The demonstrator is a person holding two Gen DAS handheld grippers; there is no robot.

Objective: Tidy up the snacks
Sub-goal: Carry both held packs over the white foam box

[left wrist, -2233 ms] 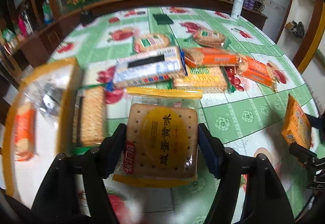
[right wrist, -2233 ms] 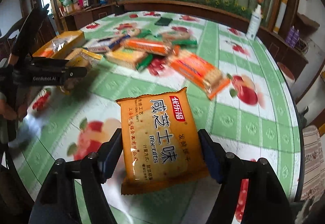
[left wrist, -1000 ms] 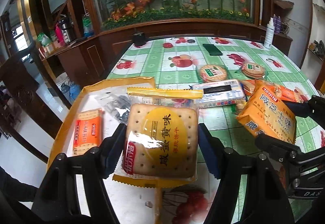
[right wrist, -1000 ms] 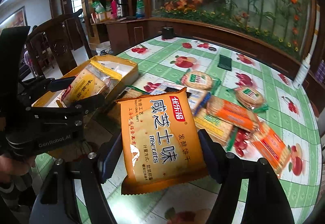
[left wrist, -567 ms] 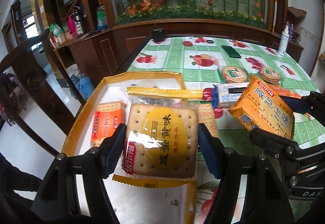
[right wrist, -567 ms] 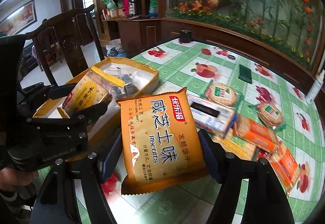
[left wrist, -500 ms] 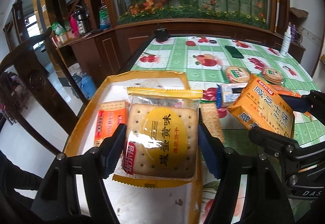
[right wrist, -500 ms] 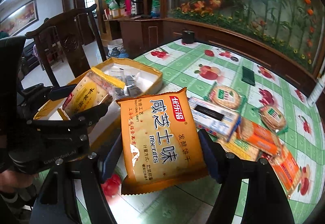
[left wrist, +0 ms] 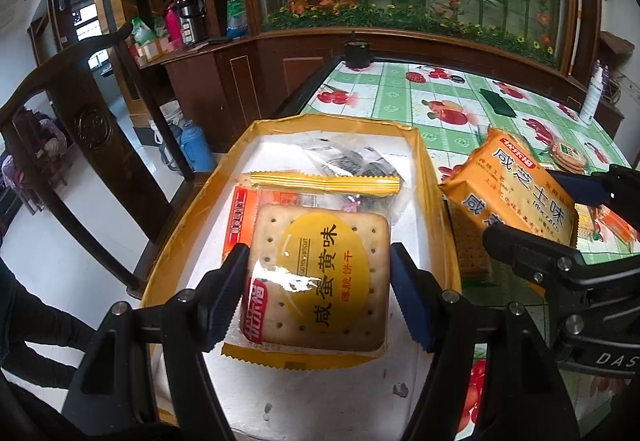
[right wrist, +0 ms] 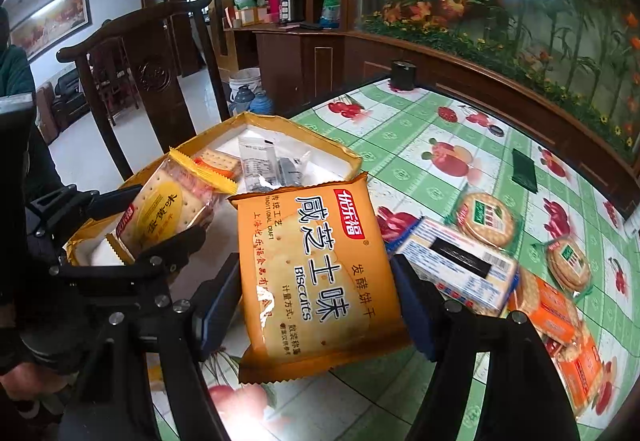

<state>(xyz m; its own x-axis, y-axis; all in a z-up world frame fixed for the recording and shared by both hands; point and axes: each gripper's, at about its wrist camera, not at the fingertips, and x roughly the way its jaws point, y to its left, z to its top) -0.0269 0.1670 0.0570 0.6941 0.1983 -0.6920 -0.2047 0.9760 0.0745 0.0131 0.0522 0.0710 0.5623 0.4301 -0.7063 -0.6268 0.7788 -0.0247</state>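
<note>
Left gripper (left wrist: 318, 295): its blue-padded fingers (left wrist: 224, 291) are closed on the two side edges of a clear-fronted square cracker packet with a yellow disc label (left wrist: 318, 277), held in the air above the white floor of a shallow yellow cardboard box (left wrist: 434, 201). The box stands at the desk's (left wrist: 384, 97) edge nearest the dark wooden chair (left wrist: 92, 129). Inside it lie an orange cracker packet (left wrist: 240, 217), partly hidden under the held packet, and a crumpled clear wrapper with black print (left wrist: 352, 161) toward the far wall.

Right gripper (right wrist: 316, 305): its fingers (right wrist: 412, 305) clamp an orange foil biscuit packet with a red logo and dark lettering (right wrist: 316, 273) by its sides, also off the desk, just beside the box's right wall and near its far corner. In the left wrist view this packet (left wrist: 516, 189) appears to the right of the box, above the green checked, fruit-printed tablecloth (right wrist: 420, 145).

Loose snacks remaining on the desk, toward its middle: a white and blue rectangular packet with a black stripe (right wrist: 456, 261), two round biscuit packs with green labels (right wrist: 486, 219), and orange biscuit sleeves (right wrist: 548, 301) nearer the right edge. A flat dark rectangular object (right wrist: 524, 165) lies farther back.
</note>
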